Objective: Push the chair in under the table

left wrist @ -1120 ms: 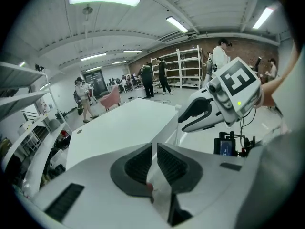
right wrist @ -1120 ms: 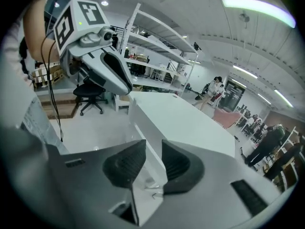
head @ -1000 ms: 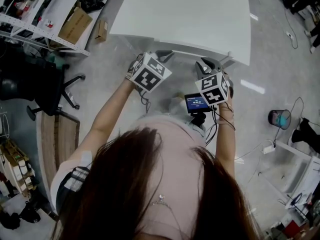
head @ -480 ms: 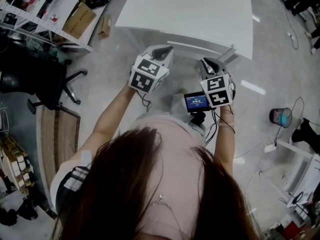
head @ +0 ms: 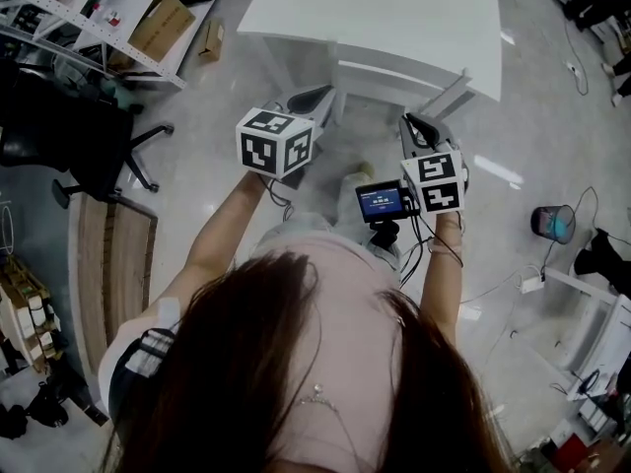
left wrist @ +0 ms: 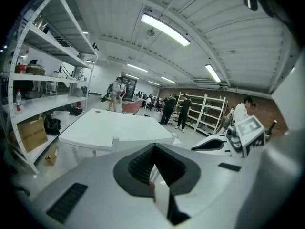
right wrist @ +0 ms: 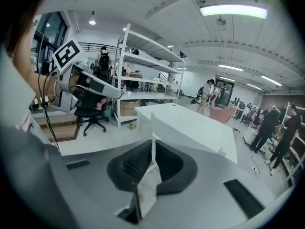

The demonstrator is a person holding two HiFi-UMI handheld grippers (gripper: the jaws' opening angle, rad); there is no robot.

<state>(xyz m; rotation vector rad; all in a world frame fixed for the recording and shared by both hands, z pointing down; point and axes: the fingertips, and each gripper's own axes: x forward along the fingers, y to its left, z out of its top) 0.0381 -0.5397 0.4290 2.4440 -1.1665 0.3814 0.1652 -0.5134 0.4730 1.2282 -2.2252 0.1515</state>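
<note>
A white table (head: 375,13) fills the upper middle of the head view. The white chair (head: 394,75) stands tucked in at its near edge, only the back rail and two side posts showing. My left gripper (head: 317,97) hangs short of the chair's left post, shut and empty. My right gripper (head: 416,124) is just short of the right post, touching nothing. Its jaws have just been closing with nothing between them and now stand together. The left gripper view looks over shut jaws (left wrist: 154,168) at the table (left wrist: 109,128). The right gripper view shows its jaws (right wrist: 152,151) and the table (right wrist: 200,120).
A black office chair (head: 89,156) stands to the left, in front of metal shelving (head: 99,23) that holds a cardboard box (head: 163,26). A wooden bench (head: 113,264) lies at the near left. A blue bin (head: 552,230) and floor cables lie to the right. Several people stand far behind the table.
Both grippers have drawn back from the chair's back rail toward the person and risen a little. The left gripper has rolled, so its marker cube shows a different face.
</note>
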